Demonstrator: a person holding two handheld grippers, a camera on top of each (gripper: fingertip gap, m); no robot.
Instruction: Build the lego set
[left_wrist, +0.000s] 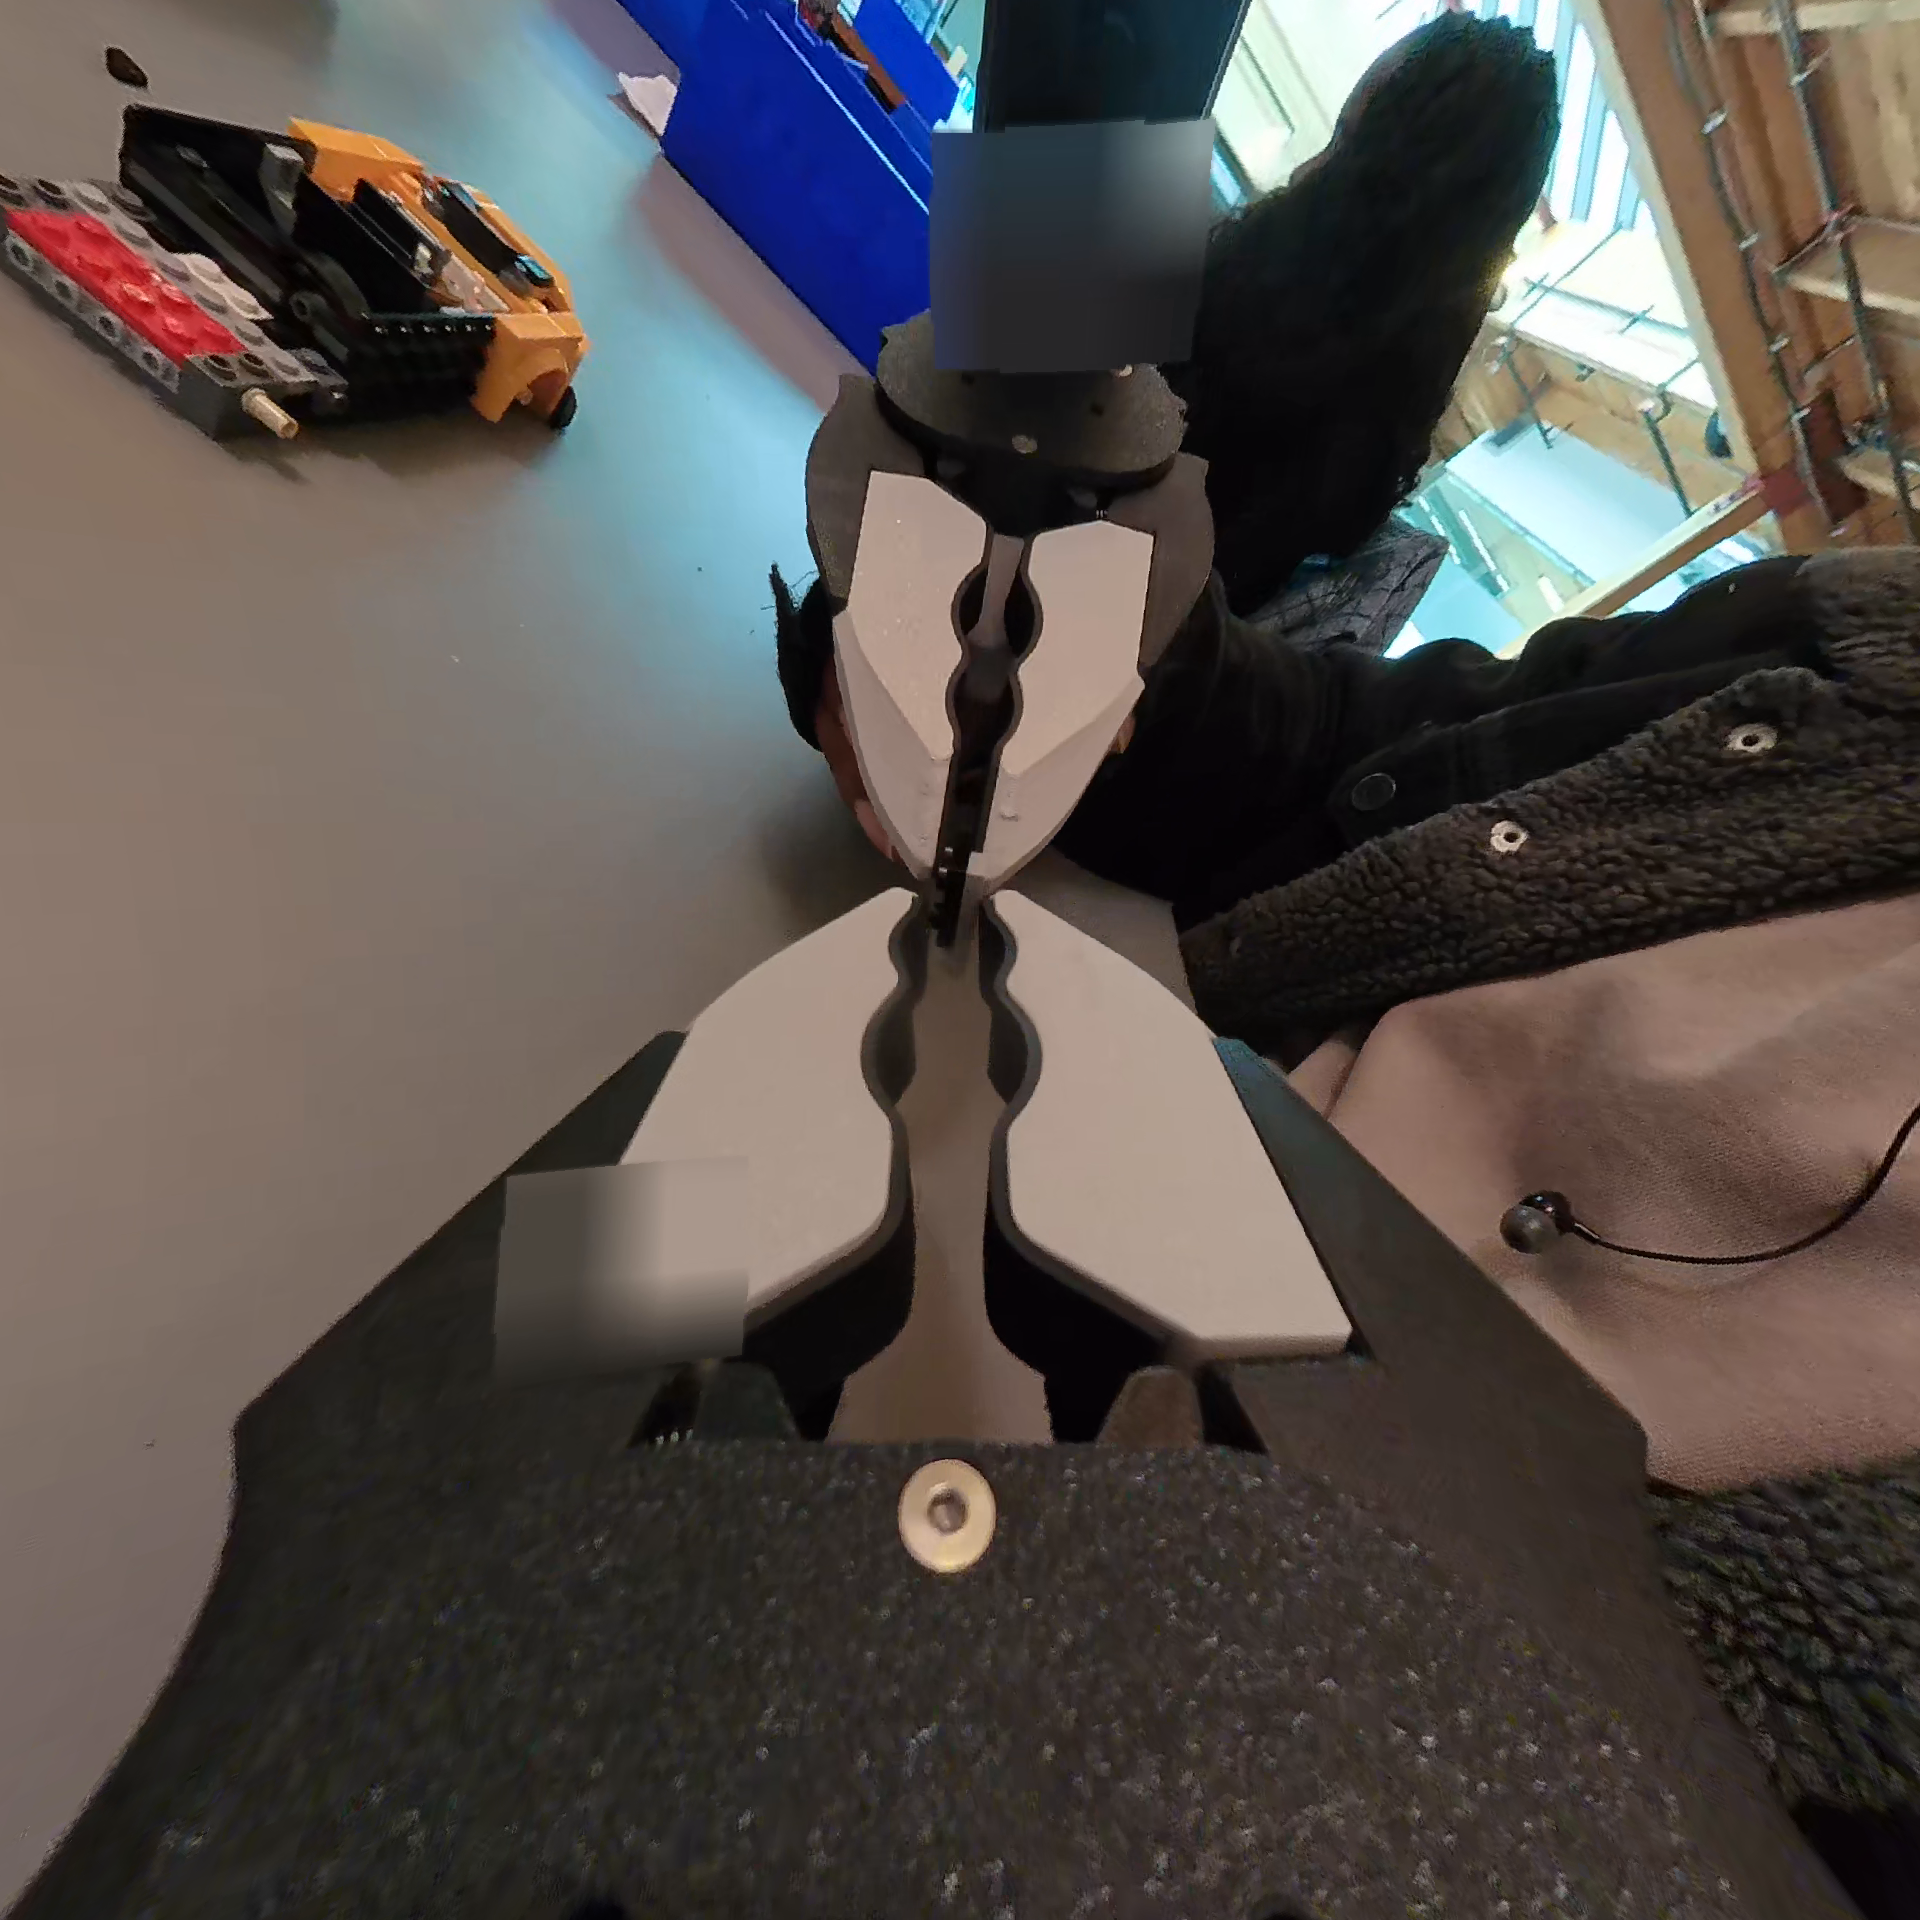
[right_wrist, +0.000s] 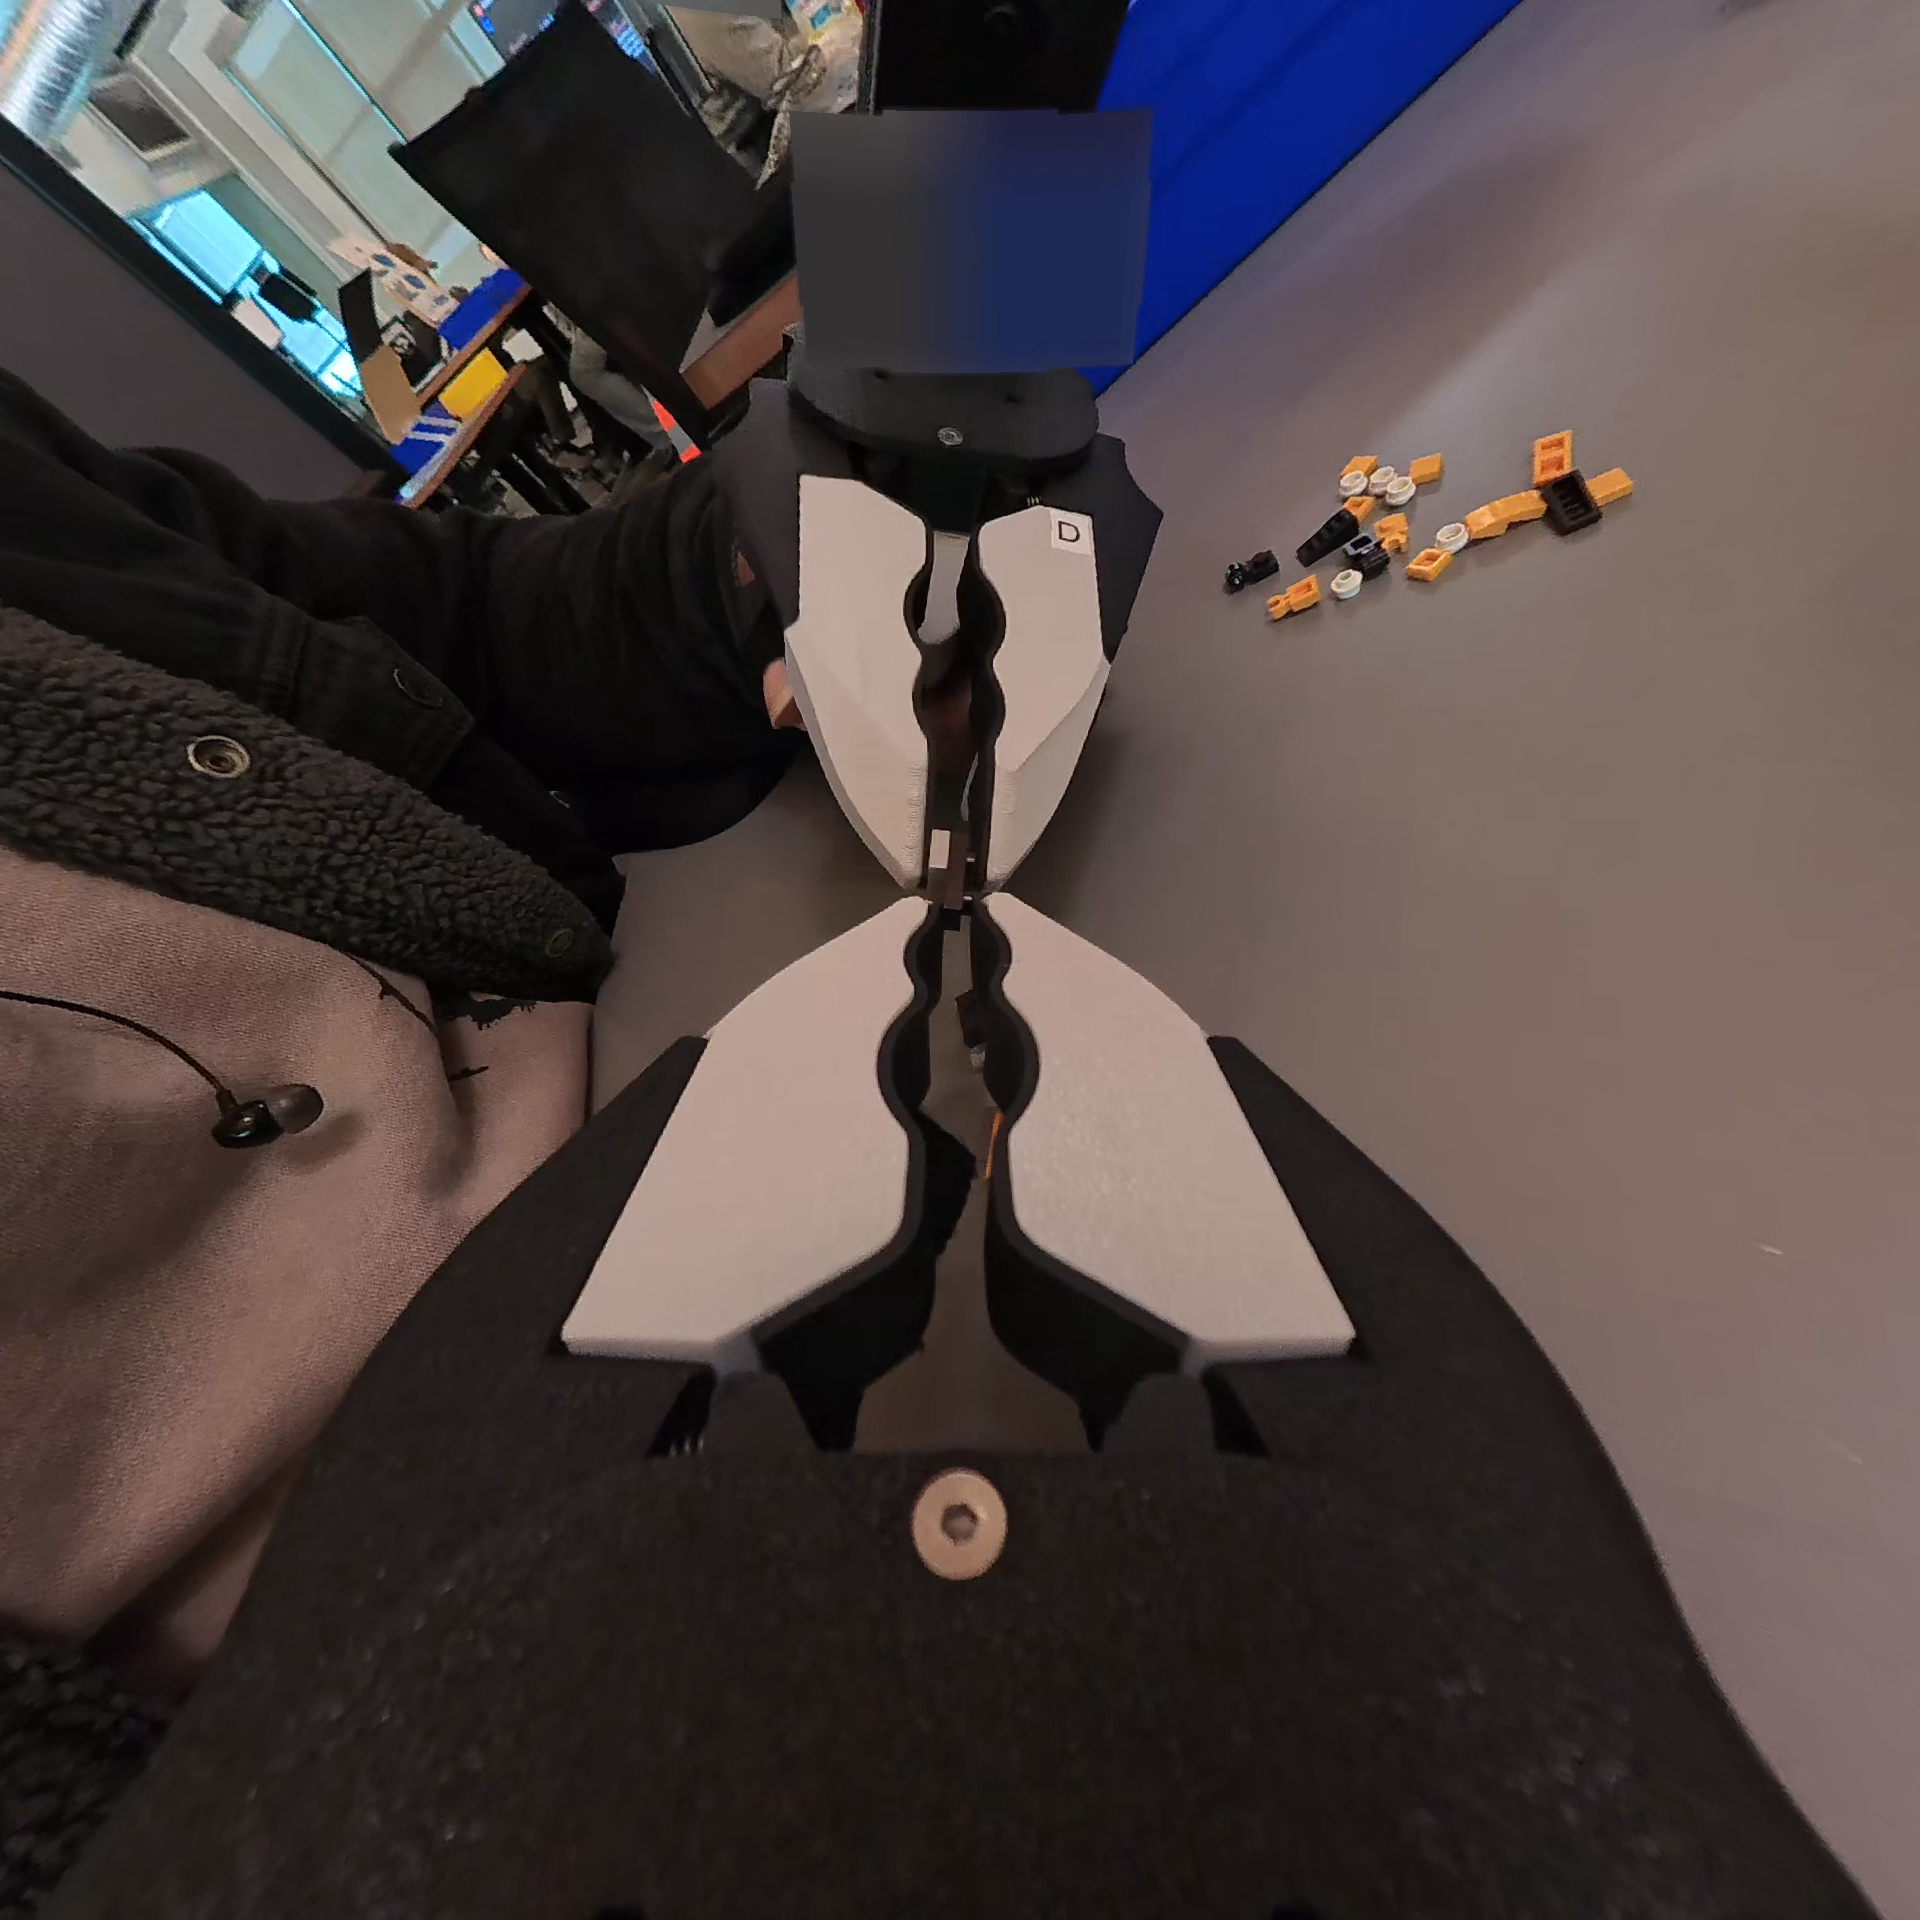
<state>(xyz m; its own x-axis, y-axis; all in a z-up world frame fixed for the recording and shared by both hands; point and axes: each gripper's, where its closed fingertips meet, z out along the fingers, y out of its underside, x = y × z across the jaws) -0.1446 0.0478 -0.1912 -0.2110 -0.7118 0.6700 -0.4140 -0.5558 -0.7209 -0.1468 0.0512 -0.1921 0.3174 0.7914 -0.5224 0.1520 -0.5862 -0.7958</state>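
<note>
Left gripper (left_wrist: 940, 925) and right gripper (right_wrist: 951, 914) meet tip-to-tip mid-frame, fingers narrowed, right's pinching a thin black piece (left_wrist: 961, 821), likely a mid-air handover; left's contact unclear.

- A blue bin (left_wrist: 821, 156) stood at the tabletop's far edge.
- A dark fleece jacket (left_wrist: 1558, 862) lay over its near edge.
- Beside it, an earbud (left_wrist: 1529, 1224) rested on grey cloth (left_wrist: 1621, 1195).

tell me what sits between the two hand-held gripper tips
A thin black lego piece bridges them, pinched by the right hand-held gripper and meeting the left hand-held gripper; the left wrist view shows it best.
</note>
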